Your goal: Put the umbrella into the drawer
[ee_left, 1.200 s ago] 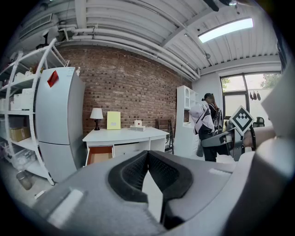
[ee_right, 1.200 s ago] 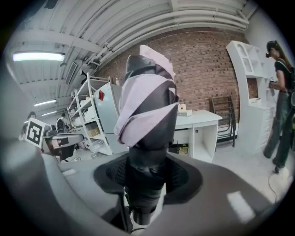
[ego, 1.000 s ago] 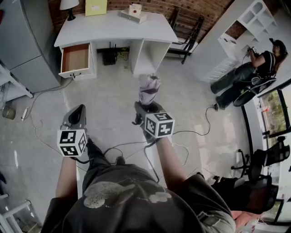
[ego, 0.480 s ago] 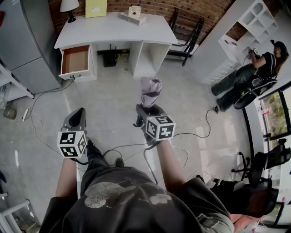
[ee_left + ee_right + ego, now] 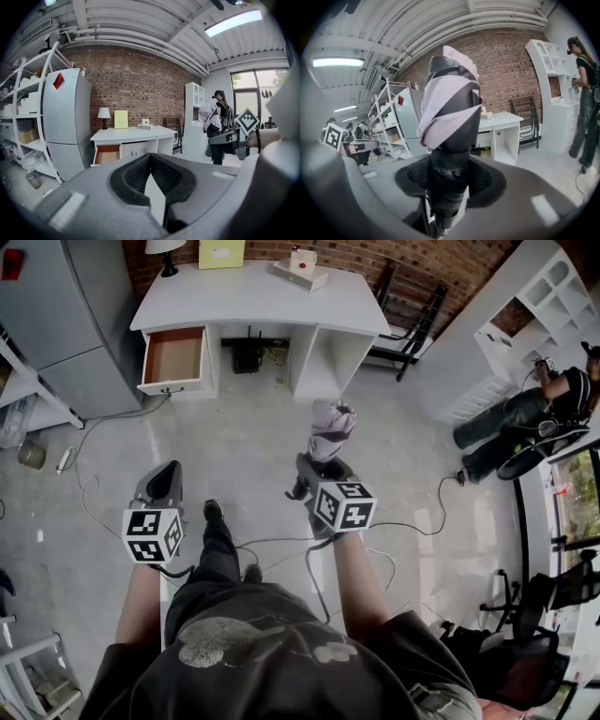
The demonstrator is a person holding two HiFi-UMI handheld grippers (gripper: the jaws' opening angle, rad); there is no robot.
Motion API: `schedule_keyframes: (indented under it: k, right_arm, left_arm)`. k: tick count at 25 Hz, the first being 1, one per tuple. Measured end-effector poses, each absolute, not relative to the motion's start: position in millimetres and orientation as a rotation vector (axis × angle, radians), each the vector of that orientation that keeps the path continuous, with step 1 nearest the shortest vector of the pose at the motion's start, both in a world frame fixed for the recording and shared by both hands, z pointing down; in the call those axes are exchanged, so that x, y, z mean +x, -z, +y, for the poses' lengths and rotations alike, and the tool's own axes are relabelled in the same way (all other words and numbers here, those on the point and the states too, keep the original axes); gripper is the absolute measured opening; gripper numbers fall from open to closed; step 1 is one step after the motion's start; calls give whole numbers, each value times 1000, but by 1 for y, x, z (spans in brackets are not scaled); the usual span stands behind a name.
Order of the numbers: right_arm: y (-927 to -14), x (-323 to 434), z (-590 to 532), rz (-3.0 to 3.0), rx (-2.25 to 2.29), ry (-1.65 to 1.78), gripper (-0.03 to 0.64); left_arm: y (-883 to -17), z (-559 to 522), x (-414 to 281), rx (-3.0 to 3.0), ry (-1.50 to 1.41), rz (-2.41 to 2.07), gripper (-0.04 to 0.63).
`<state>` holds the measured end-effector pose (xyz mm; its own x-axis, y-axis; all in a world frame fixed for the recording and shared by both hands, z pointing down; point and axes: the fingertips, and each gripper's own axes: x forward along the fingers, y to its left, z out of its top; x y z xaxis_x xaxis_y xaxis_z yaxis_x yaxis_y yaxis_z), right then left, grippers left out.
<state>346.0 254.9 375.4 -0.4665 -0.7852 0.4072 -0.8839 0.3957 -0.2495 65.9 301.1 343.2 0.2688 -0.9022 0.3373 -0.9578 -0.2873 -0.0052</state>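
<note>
A folded lilac-and-black umbrella (image 5: 333,427) stands upright in my right gripper (image 5: 319,465), which is shut on its lower part. In the right gripper view the umbrella (image 5: 450,117) fills the middle, clamped between the dark pads (image 5: 490,185). My left gripper (image 5: 167,476) hangs to the left, shut with nothing in it; its jaws meet at the tip (image 5: 150,157). The wooden-lined drawer (image 5: 176,354) stands pulled out at the left end of the white desk (image 5: 262,301), well ahead of both grippers. From the left gripper view the open drawer (image 5: 108,153) shows too.
A grey fridge (image 5: 56,324) stands left of the desk. Cables (image 5: 103,437) trail over the floor. A lamp (image 5: 167,249) and a box (image 5: 302,263) sit on the desk. A person (image 5: 525,418) sits by white shelves (image 5: 525,306) at the right, with office chairs (image 5: 553,596) nearby.
My right gripper has edged forward toward the desk with the umbrella still in it. A foot has stepped forward between the grippers. The left gripper has kept its place.
</note>
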Motion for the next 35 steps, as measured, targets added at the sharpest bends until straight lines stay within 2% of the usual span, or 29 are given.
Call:
schedule_keyframes:
  k: [13, 25, 35]
  right_arm:
    - [-381, 323, 159, -2369, 1484, -644, 192]
    - [-372, 263, 5, -2332, 1484, -639, 192]
    - [-391, 228, -60, -2302, 1447, -684, 192]
  left_arm:
    - [-349, 181, 55, 2389, -377, -1649, 11]
    - [-358, 24, -10, 2348, -356, -1605, 11]
    - [-375, -35, -47, 2316, -370, -1591, 11]
